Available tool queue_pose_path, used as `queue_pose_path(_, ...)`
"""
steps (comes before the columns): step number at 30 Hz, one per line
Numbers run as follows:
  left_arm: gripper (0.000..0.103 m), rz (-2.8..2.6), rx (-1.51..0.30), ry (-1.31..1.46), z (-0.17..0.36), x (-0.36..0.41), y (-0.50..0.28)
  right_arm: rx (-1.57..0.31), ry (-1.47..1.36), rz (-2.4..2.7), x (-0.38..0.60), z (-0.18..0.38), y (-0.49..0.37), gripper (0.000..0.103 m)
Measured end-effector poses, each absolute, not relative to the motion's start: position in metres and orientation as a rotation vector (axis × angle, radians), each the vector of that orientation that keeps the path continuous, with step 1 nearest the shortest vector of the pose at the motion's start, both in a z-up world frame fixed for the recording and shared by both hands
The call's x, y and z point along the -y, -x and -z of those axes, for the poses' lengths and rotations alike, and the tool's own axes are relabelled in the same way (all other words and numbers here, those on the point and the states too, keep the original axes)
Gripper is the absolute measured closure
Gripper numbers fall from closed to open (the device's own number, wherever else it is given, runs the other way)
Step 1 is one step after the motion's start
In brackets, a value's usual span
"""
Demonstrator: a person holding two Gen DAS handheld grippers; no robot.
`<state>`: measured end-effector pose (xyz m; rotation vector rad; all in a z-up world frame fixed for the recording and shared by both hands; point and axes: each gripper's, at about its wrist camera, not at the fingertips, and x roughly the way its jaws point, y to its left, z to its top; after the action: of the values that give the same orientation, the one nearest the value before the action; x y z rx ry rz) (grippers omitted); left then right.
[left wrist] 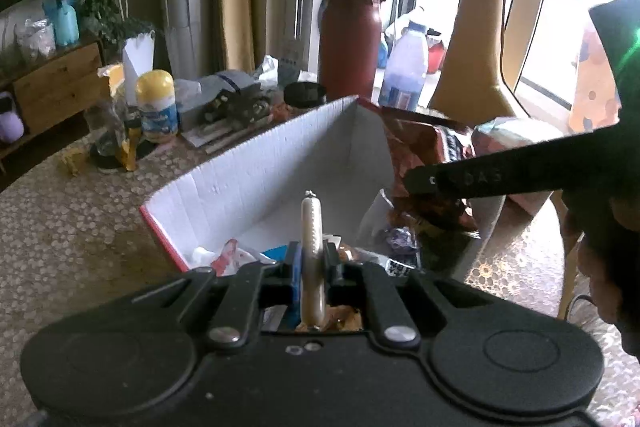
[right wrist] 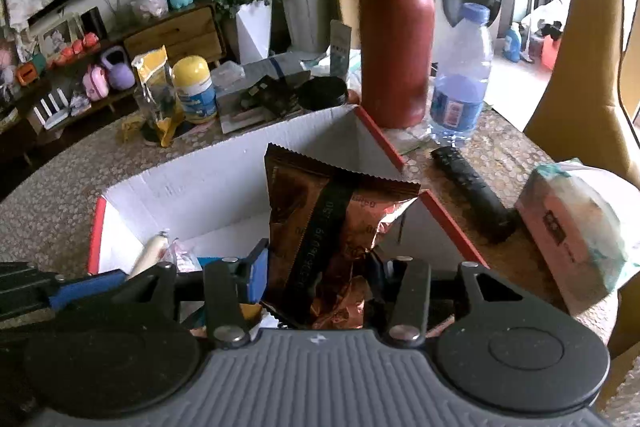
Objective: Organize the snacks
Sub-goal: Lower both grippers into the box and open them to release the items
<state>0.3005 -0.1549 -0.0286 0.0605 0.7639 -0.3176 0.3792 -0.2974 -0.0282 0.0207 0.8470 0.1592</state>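
So the left gripper is clamped tight on a pale sausage stick, which is held upright right over the open white box. The right gripper is closed around a crinkly brown snack bag, also held above that box, towards its right-hand wall.

Plenty of clutter is parked beyond the box, past both grippers: a tall red flask, a water bottle just beside it, a yellow-capped jar, a round black tin and a grey packet with dark wrappers piled on it. Nothing is really stuck between the fingertips and the box opening, though a few wrappers are already lying on the box floor under the left gripper.

Some stuff is only caught from the right wrist: a black remote lying on the table off to the right of the box, a wrapped tissue pack further right, and a washing machine at the back. From the left wrist, the right gripper's long black finger is seen reaching in from the right with the brown bag pinched under it. From the right wrist, the sausage stick and a bit of blue pad are glimpsed low on the left.
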Motion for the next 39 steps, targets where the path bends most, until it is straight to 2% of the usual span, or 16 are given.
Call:
queue_pose_path(19,0.094,0.343,-0.861,-0.097,0.072,0.168,-0.322,-0.900,-0.018,-0.154,0.292,0.064,-0.387,0.055)
queue_pose_path(23,0.091,0.339,-0.869,-0.094,0.074,0.167,-0.322,-0.893,-0.044,-0.167,0.295,0.063,-0.381,0.044)
queue_pose_path(24,0.089,0.335,-0.868,-0.094,0.074,0.168,-0.321,-0.890,-0.049,-0.167,0.296,0.063,-0.379,0.039)
queue_pose_path(25,0.086,0.333,-0.866,-0.091,0.073,0.168,-0.321,-0.889,-0.050,-0.168,0.296,0.062,-0.377,0.038)
queue_pose_path(30,0.075,0.329,-0.848,-0.059,0.066,0.167,-0.313,-0.873,-0.061,-0.167,0.298,0.057,-0.364,0.037)
queue_pose_path(32,0.067,0.323,-0.841,-0.047,0.064,0.166,-0.309,-0.865,-0.072,-0.162,0.300,0.053,-0.359,0.035)
queue_pose_path(34,0.048,0.317,-0.827,-0.041,0.060,0.165,-0.303,-0.856,-0.088,-0.162,0.302,0.049,-0.352,0.030)
queue_pose_path(38,0.042,0.317,-0.805,-0.046,0.053,0.164,-0.291,-0.822,-0.114,-0.169,0.307,0.036,-0.338,0.029)
queue_pose_path(39,0.038,0.317,-0.798,-0.041,0.051,0.163,-0.288,-0.815,-0.120,-0.170,0.307,0.032,-0.334,0.028)
